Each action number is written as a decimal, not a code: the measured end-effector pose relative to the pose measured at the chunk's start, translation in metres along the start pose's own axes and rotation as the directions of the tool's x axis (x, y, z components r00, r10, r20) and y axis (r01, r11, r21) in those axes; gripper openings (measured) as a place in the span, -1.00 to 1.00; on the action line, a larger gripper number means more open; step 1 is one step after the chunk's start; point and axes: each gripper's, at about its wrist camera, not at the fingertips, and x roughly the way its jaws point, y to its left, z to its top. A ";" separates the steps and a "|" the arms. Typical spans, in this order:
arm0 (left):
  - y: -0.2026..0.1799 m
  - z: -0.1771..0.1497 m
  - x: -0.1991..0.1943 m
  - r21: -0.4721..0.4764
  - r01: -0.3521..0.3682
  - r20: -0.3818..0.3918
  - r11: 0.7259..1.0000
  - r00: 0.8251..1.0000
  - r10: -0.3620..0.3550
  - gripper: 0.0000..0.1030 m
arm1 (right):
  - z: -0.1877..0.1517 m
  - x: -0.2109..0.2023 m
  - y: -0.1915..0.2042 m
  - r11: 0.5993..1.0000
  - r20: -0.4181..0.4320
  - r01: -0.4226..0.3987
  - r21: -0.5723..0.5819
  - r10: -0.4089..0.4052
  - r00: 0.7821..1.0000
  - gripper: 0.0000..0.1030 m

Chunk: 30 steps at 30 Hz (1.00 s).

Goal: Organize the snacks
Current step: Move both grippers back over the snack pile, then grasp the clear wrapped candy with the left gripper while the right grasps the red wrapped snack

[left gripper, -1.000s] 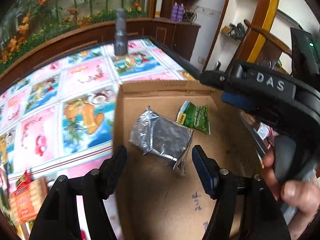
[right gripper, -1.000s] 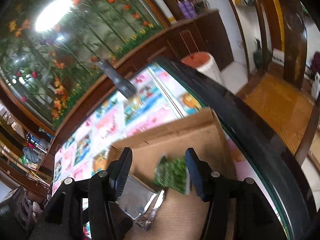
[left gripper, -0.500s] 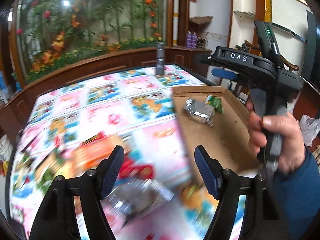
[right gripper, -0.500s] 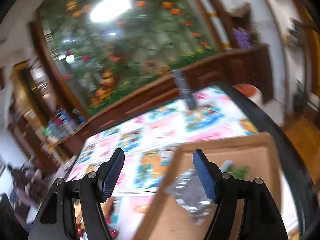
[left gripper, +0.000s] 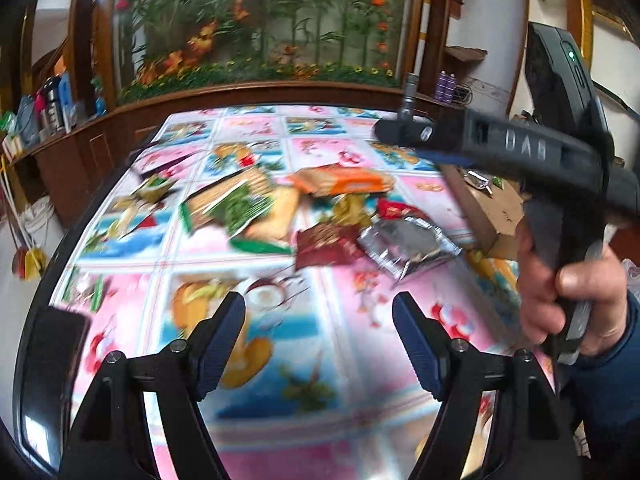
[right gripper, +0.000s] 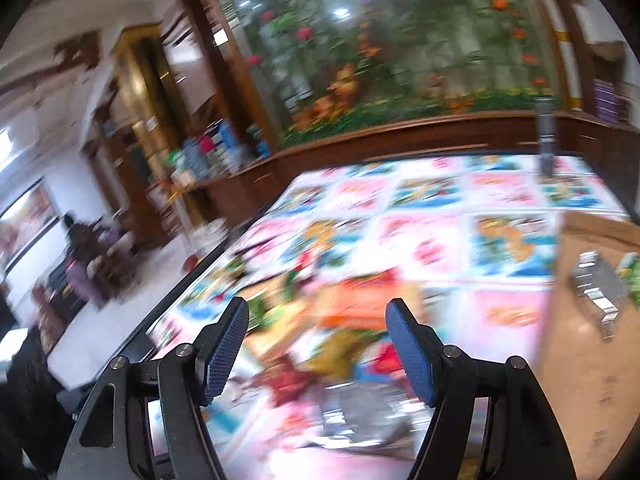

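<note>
Fingers of both grippers stood apart with nothing between them. The left gripper [left gripper: 319, 342] hung over a bare patch of the patterned tablecloth [left gripper: 248, 148]; its jaws had just been opening, and they carried nothing. The right gripper [right gripper: 317, 346] was likewise empty, its jaws parted above the blurred heap of packets.

A second earlier both grippers had been over the cardboard box [right gripper: 592, 352], where a silver pouch [right gripper: 598, 288] and a green packet [right gripper: 632, 272] lay. Those two still lay in the box, now off to the right of both views. Both grippers had swung away to the loose snack pile [left gripper: 320, 216] in the middle of the table. My judgement: two items were delivered, and the next pick was being lined up.

The pile held an orange packet [left gripper: 340, 179], a green and tan packet [left gripper: 236, 204], a dark red packet [left gripper: 328, 245] and a second silver pouch [left gripper: 404, 242], all still outside the box. The greater part of the task remained.

Legible writing was scant. The letters "DAS" showed on the body of the right gripper, seen in the left view and held in a hand [left gripper: 572, 292]. Packet labels were too blurred to read.
</note>
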 end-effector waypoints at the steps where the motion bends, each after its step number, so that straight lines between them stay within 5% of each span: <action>1: 0.006 -0.002 -0.003 -0.003 -0.013 0.003 1.000 1.000 0.013 0.47 | -0.004 0.008 0.009 0.999 -0.017 -0.020 -0.027 0.020 1.000 0.47; 7: 0.068 0.007 -0.009 -0.092 -0.151 -0.053 0.984 0.988 0.146 0.47 | -0.022 0.027 0.012 0.995 -0.073 -0.016 -0.102 0.008 0.997 0.47; 11: 0.139 0.018 0.004 -0.237 -0.268 -0.163 0.934 0.959 0.234 0.47 | -0.020 0.021 0.000 0.998 -0.065 -0.048 -0.045 0.045 0.997 0.47; 15: 0.179 0.020 0.021 -0.285 -0.328 -0.215 0.901 0.938 0.273 0.47 | -0.018 0.007 0.001 0.998 -0.028 -0.064 -0.025 0.063 0.998 0.47; 21: 0.200 0.025 0.050 -0.306 -0.372 -0.295 0.876 0.912 0.285 0.11 | -0.013 0.000 -0.006 0.995 -0.010 -0.093 0.021 0.093 0.996 0.47; 25: 0.184 0.022 0.059 -0.277 -0.359 -0.304 0.891 0.912 0.273 0.04 | -0.012 0.000 -0.010 0.994 -0.010 -0.096 0.044 0.096 0.995 0.47; 30: 0.120 0.021 0.066 -0.169 -0.199 -0.270 0.965 0.951 0.149 0.03 | -0.012 0.005 -0.013 0.992 -0.032 -0.101 0.073 0.103 0.994 0.47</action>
